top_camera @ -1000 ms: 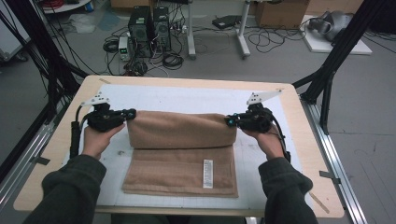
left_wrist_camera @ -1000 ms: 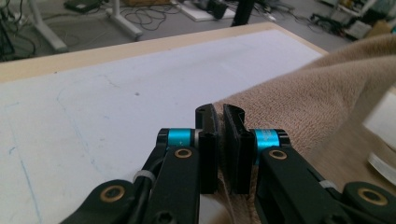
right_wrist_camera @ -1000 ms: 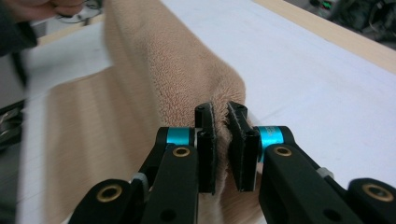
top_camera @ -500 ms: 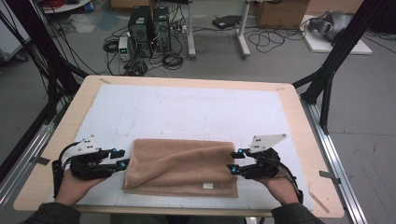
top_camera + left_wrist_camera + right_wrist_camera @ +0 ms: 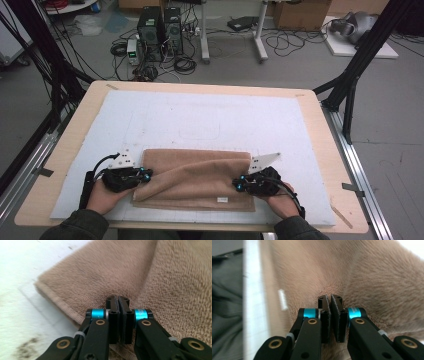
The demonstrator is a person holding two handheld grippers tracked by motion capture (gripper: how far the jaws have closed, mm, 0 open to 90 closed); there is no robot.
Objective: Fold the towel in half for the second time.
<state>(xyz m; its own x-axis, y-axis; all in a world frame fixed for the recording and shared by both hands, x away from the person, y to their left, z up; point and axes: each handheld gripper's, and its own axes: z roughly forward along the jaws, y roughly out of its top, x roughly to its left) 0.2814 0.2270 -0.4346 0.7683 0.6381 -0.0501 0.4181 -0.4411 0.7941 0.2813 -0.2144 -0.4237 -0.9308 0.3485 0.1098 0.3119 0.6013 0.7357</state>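
Note:
A tan towel [image 5: 195, 180] lies folded on the white mat [image 5: 210, 120] near the table's front edge, its white label [image 5: 221, 200] at the near hem. My left gripper [image 5: 147, 173] is at the towel's left end and my right gripper [image 5: 239, 183] at its right end. Both pairs of jaws have just been closing. In the left gripper view the gripper [image 5: 117, 298] is shut, with the towel [image 5: 100, 272] creasing toward its tips. In the right gripper view the gripper [image 5: 329, 298] pinches the towel [image 5: 374, 282] too, the label [image 5: 282, 299] at its left.
The mat covers a wooden table [image 5: 320, 115] with metal rails along both sides. On the floor beyond stand computer towers [image 5: 160, 25] and cables. Black frame struts [image 5: 350, 85] rise at the table's right rear corner. A person's sleeves enter from the bottom edge.
Both hands have come down from mid-table to the front edge, carrying the towel's folded edge over the lower layer. The jaws opened midway and are now shut at the towel's ends.

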